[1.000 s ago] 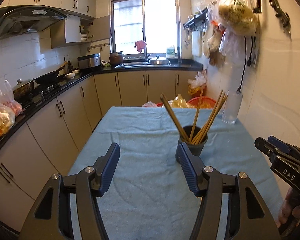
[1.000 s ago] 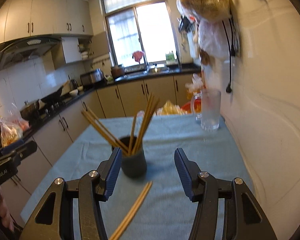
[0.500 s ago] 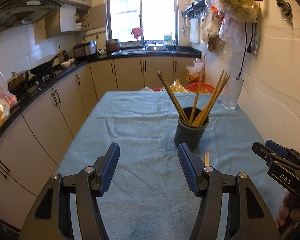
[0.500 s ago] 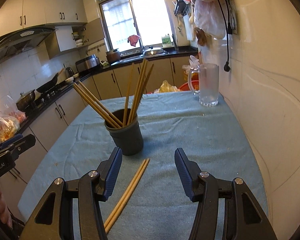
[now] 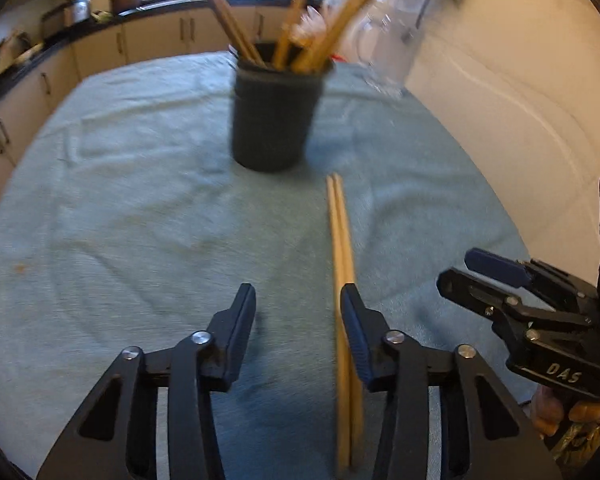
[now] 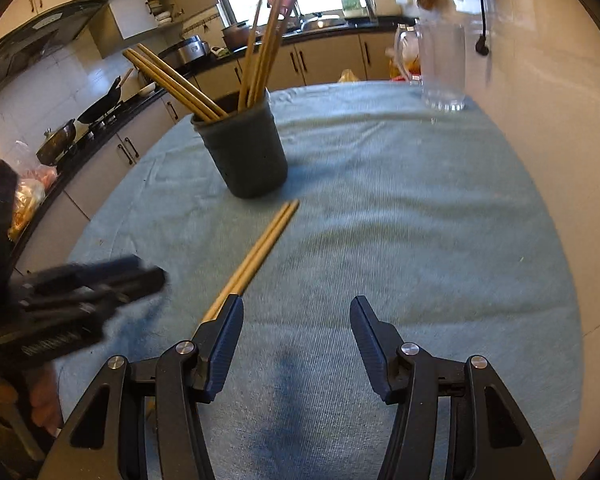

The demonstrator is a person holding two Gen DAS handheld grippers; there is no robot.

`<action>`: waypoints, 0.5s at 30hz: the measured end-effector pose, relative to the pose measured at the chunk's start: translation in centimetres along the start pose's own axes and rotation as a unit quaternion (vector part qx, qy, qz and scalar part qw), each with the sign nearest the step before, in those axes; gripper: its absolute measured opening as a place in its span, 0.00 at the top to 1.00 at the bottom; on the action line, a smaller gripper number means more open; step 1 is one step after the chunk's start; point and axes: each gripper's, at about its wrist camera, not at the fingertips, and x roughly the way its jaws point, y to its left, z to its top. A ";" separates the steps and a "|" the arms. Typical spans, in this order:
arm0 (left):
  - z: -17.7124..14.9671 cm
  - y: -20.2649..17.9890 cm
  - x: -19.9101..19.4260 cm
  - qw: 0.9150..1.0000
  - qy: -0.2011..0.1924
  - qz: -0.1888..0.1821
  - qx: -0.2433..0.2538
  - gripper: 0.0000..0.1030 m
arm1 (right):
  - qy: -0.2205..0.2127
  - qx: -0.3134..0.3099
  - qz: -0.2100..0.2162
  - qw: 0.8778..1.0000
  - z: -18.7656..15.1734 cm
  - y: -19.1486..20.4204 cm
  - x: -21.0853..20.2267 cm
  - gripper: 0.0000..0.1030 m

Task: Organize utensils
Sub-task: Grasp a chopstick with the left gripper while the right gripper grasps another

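Lying: two chopsticks (image 5: 342, 248), one holder (image 5: 275, 114).

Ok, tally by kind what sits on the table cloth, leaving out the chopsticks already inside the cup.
Loose chopsticks: 2
Cup: 1
Glass mug: 1
Total: 4

A pair of wooden chopsticks (image 6: 256, 256) is seen lying on the blue tablecloth (image 6: 420, 220) just before the dark chopstick holder (image 6: 244, 152), beside the spread right gripper (image 6: 296, 316).
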 end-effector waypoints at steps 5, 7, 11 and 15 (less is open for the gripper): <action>-0.4 -1.0 2.0 1.000 0.013 -0.002 0.013 0.71 | 0.003 0.028 0.008 1.000 -0.2 -1.2 0.7 0.42; -0.2 -1.1 2.0 1.000 0.013 -0.003 0.016 0.76 | 0.001 0.032 0.008 0.999 -0.1 -1.4 0.8 0.42; 0.1 -1.3 2.1 1.000 0.012 -0.002 0.018 0.77 | 0.000 0.039 0.011 0.999 0.0 -1.8 1.1 0.42; 0.8 -2.0 2.7 1.000 0.016 0.005 0.026 0.77 | 0.000 0.043 0.011 0.999 -0.2 -1.9 1.3 0.42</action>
